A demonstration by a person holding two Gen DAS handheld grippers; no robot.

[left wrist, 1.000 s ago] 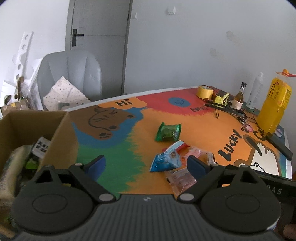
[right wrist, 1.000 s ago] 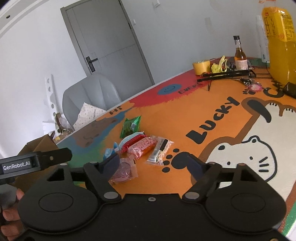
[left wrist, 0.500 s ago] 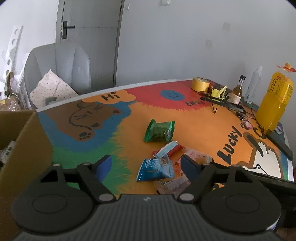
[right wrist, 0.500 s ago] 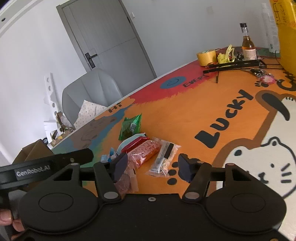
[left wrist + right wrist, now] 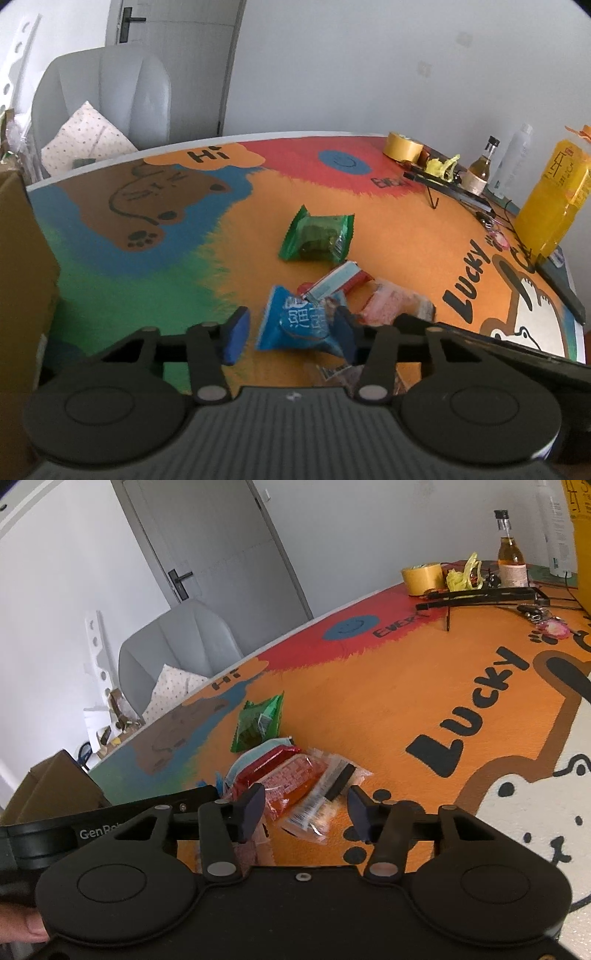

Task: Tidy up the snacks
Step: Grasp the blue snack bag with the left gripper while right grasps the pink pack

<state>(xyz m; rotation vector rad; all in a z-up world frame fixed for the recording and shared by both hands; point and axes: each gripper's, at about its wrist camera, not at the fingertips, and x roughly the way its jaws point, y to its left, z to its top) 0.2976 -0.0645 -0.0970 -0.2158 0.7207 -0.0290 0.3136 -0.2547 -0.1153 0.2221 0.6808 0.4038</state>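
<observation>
Nearest, the left gripper (image 5: pixel 291 330) hangs low over the blue packet (image 5: pixel 301 325), its jaws having just been closing and standing partly apart on either side of it — I cannot see the pads pressing yet. Beside it the right gripper (image 5: pixel 306 812) has been narrowing too, jaws apart around the clear-wrapped orange snack (image 5: pixel 295 794), not clamped. Judging by this, the sorting is barely under way: about 5 packets lie bunched on the painted table (image 5: pixel 129 280), the green packet (image 5: pixel 317 236) just beyond them. The cardboard box (image 5: pixel 22 266) stands at the left edge, with bare tabletop between. Farther off, the tape roll (image 5: pixel 402 146), the small bottle (image 5: pixel 484 166) and the yellow bottle (image 5: pixel 550 199) crowd the right rim — well apart from the snacks.
</observation>
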